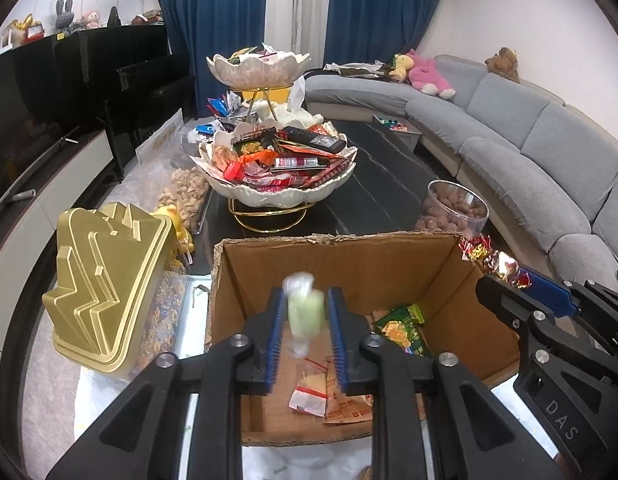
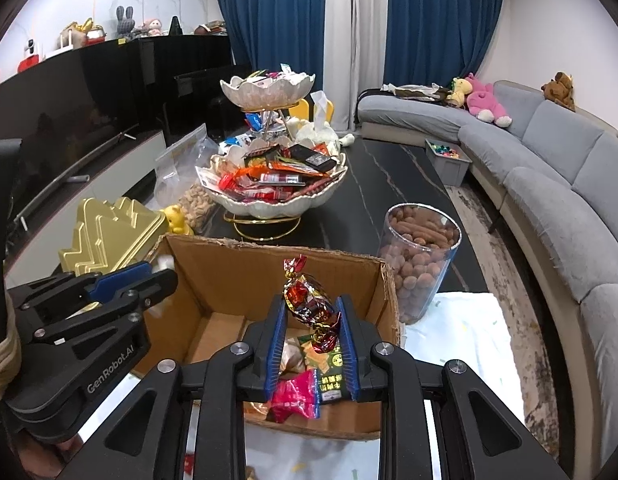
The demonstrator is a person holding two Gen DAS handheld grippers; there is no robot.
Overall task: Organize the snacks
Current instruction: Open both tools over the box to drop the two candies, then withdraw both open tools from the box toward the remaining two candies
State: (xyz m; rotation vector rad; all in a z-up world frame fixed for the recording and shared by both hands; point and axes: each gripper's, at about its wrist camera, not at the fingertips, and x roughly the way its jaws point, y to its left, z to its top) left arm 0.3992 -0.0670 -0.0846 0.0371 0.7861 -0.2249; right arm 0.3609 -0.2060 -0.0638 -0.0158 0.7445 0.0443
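Left wrist view. Blue-padded black fingers of the left gripper (image 1: 305, 336) stand apart with a blurred pale-green wrapped sweet (image 1: 303, 314) between them; whether the pads touch it cannot be told. Below the fingers sits an open brown cardboard box (image 1: 349, 264) holding a green-and-yellow snack packet (image 1: 403, 330), an orange packet (image 1: 345, 396) and a white wrapper with a red stripe (image 1: 309, 398). Left of the fingers lies a gold stepped plastic lid (image 1: 105, 288). Beyond the fingertips, on the dark marbled desk (image 1: 389, 196), stands a two-tier white shell-shaped bowl stand on a gold frame (image 1: 277, 184), its lower bowl heaped with snack packets. Right of the fingers, the right gripper (image 1: 525, 292) pinches a red-and-gold foil-wrapped sweet (image 1: 489, 258) near the box's right rim, in front of a clear cylindrical jar of brown nuts (image 1: 455, 210).

Right wrist view. Fingers of the right gripper (image 2: 312, 328) pinch the red-and-gold foil-wrapped sweet (image 2: 311, 304) over the cardboard box (image 2: 237, 272). Below them lie the green-and-yellow packet (image 2: 329, 364) and a pink packet (image 2: 297, 396). Left of the fingers, the left gripper (image 2: 157, 280) reaches over the box's left rim, the gold lid (image 2: 109, 236) behind it. Right of the fingers stands the nut jar (image 2: 419, 256); ahead, the bowl stand (image 2: 271, 192). A curved grey sofa (image 2: 549, 184) lies further right.
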